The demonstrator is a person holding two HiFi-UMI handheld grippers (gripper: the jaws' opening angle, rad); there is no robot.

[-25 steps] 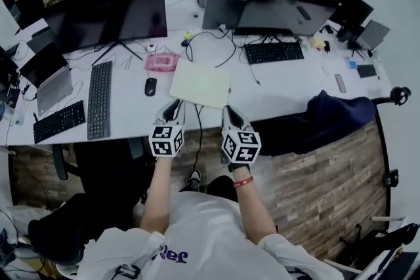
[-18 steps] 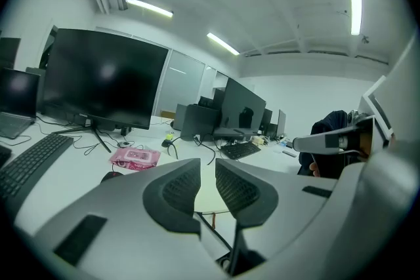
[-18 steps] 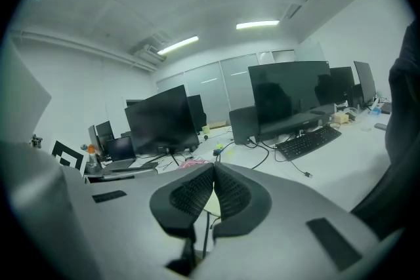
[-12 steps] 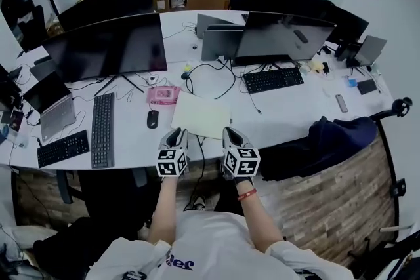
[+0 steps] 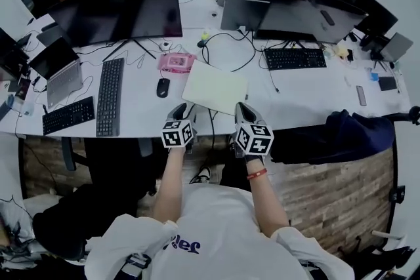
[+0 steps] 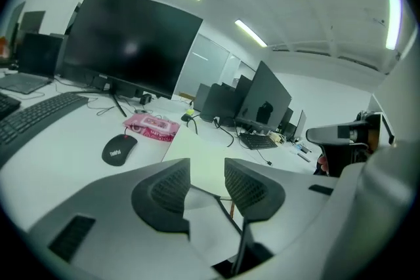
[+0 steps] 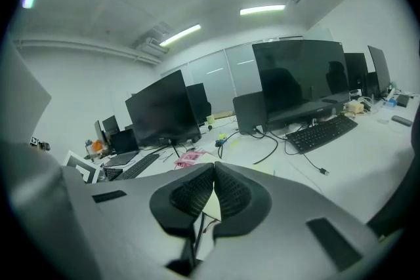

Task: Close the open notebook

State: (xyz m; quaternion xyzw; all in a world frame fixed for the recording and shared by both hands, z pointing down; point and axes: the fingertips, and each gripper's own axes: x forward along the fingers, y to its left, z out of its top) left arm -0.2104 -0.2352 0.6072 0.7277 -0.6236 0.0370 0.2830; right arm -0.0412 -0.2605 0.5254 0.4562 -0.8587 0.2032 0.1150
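Notebook (image 5: 215, 86) lies flat on the white worktop (image 5: 302, 92), just ahead of both claws and between the two of them. Left claw (image 6: 207, 175) hangs at the worktop's near edge, its jaws opening with nothing between them; the notebook's near edge shows beyond the gap. Right claw (image 7: 214, 188) has its jaws pressed together, empty. A black mouse (image 6: 119, 149) sits ahead and left of the left claw

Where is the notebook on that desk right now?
In the head view the notebook lies flat on the white desk near its front edge, just right of the black mouse, with the pink packet behind it to the left.
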